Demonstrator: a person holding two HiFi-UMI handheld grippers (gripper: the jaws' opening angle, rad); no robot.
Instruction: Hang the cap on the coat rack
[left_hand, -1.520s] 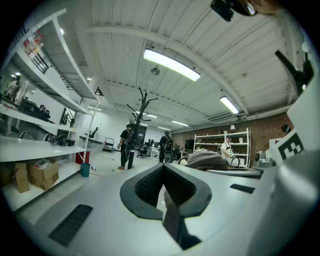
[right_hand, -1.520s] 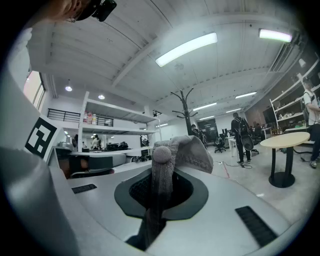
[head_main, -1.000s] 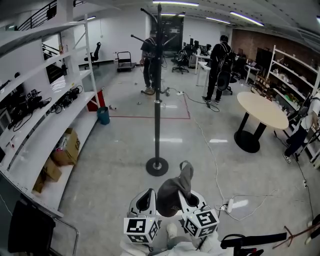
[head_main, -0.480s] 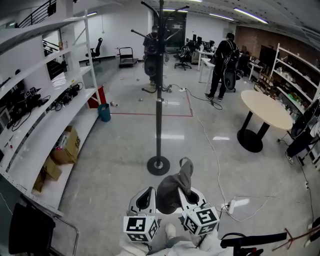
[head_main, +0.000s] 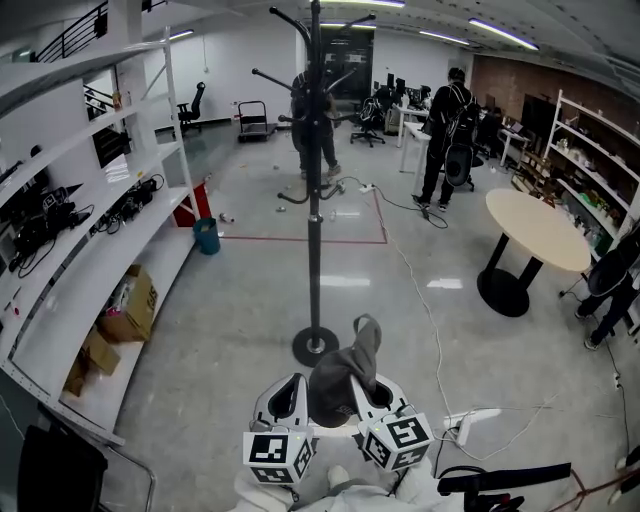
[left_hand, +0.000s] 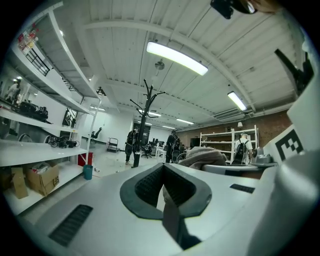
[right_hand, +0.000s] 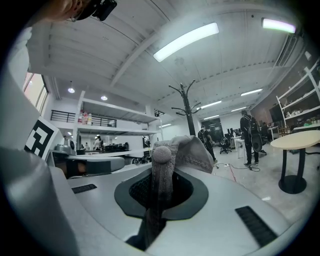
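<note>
With the right gripper (head_main: 372, 392) pinching the cap (head_main: 340, 375) and the left gripper (head_main: 290, 397) pressed together at its 9 o'clock, the person is stepping closer to the coat rack (head_main: 314, 200) at 12 o'clock, nearing hanging reach.

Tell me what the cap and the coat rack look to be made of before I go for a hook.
The cap: soft woven cloth, grey and matte; a ribbed weave, a cloth-covered top button and limp folds show. The coat rack: probably metal, dark with a slight sheen, judging by its thin straight pole, slender hooks and flat round base; painted wood can't be ruled out.
</note>
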